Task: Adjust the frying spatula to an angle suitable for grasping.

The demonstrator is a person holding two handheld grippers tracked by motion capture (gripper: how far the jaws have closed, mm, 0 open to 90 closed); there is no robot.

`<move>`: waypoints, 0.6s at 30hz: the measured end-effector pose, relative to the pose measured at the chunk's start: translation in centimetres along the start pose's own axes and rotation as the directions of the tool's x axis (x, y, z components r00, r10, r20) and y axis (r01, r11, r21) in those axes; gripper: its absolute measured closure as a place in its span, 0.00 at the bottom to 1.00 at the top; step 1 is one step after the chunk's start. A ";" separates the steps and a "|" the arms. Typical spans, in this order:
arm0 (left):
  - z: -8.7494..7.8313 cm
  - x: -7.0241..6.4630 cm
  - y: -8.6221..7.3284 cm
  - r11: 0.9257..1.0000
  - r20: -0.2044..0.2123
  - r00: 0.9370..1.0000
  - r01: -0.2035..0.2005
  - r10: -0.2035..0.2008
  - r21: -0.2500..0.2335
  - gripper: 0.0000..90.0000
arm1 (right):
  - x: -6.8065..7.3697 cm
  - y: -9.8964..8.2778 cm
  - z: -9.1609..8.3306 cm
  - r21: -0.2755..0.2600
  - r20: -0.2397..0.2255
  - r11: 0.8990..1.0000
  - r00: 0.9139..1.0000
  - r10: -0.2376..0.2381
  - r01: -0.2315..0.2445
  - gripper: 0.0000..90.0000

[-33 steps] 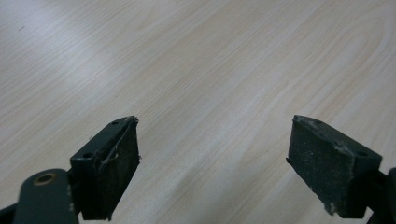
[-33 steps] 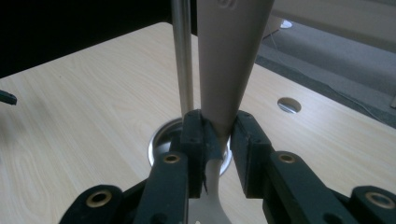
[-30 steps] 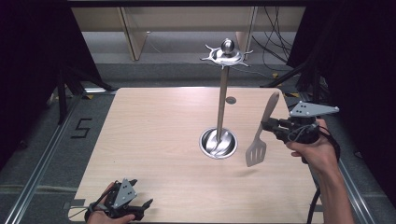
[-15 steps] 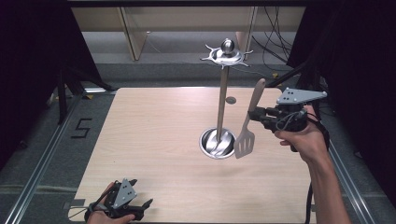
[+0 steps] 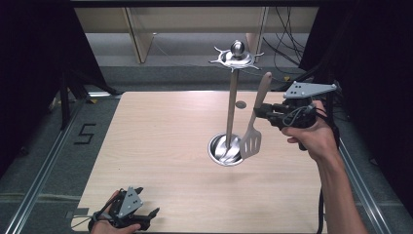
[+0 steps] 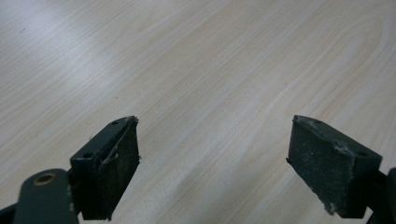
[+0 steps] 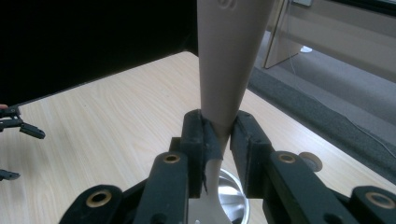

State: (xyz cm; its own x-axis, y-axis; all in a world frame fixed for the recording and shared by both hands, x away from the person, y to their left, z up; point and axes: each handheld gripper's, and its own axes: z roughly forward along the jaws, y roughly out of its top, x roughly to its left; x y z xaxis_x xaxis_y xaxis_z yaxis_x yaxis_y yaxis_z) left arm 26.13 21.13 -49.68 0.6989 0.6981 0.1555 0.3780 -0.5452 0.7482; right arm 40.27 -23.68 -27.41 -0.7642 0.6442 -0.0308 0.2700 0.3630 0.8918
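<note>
High view: a light wooden bench carries a metal utensil stand — a tall post rising from a round steel base, topped by a hooked disc with a ball. A small round mark or object lies on the bench behind the post; what it is cannot be told. The right gripper, held in the right hand, is raised over the bench's right side and grips a slotted spatula at the handle's lower part; the spatula hangs tilted, blade down in front of the base's right rim, beige handle pointing up beside the post. The left gripper rests at the bench's near left edge in the left hand.

Left gripper view: the two black fingers stand wide apart over bare wood, nothing between them.

Right gripper view: the fingers are clamped on the spatula's handle — the steel base shows just below.
</note>
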 end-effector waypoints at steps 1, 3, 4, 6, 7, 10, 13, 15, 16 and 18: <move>0.0 0.0 0.0 1.000 -0.001 1.000 0.001 -0.001 0.000 0.18 | -0.2 0.1 0.1 -0.014 0.006 1.000 1.000 -0.020 0.020 0.85; 0.0 0.0 0.0 1.000 -0.003 1.000 -0.011 0.011 0.006 0.18 | -0.2 0.3 0.2 0.002 -0.003 1.000 1.000 0.001 -0.001 0.85; 0.0 0.1 0.0 1.000 -0.002 1.000 -0.010 0.010 0.005 0.18 | -0.3 0.4 0.2 0.008 -0.006 1.000 1.000 0.002 -0.002 0.85; 0.0 0.0 0.0 1.000 -0.003 1.000 -0.007 0.007 0.004 0.18 | -0.3 0.5 0.3 -0.006 -0.001 1.000 1.000 0.005 -0.005 0.85; 0.0 0.0 0.0 1.000 -0.004 1.000 -0.007 0.007 0.005 0.18 | -0.5 0.6 0.3 -0.003 -0.013 1.000 1.000 -0.014 0.014 0.85; 0.0 0.0 0.0 1.000 0.002 1.000 0.001 -0.001 0.000 0.18 | -0.5 0.8 0.3 0.007 -0.017 1.000 1.000 0.001 -0.001 0.84; 0.0 0.0 0.0 1.000 0.000 1.000 0.000 0.000 0.001 0.18 | -0.6 1.0 0.5 0.011 -0.012 1.000 1.000 0.004 -0.004 0.84; 0.0 0.0 0.0 1.000 -0.001 1.000 0.002 -0.002 0.000 0.18 | -0.6 1.1 0.5 0.015 -0.023 1.000 1.000 0.013 -0.012 0.84; 0.0 0.0 0.0 1.000 -0.001 1.000 0.002 -0.002 0.000 0.18 | -0.6 1.1 0.6 0.009 -0.024 1.000 1.000 0.015 -0.015 0.84; 0.0 0.0 0.0 1.000 0.000 1.000 -0.001 0.001 0.002 0.18 | -0.6 1.3 0.7 0.016 -0.032 1.000 0.999 0.006 -0.005 0.84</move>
State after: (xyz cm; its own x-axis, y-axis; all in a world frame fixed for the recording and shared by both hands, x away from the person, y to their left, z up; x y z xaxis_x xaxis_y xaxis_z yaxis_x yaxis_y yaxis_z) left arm 26.15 21.15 -49.68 0.6990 0.6979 0.1562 0.3787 -0.5465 0.7470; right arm 41.51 -23.11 -26.59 -0.7808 0.6246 -0.0116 0.2832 0.3704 0.8846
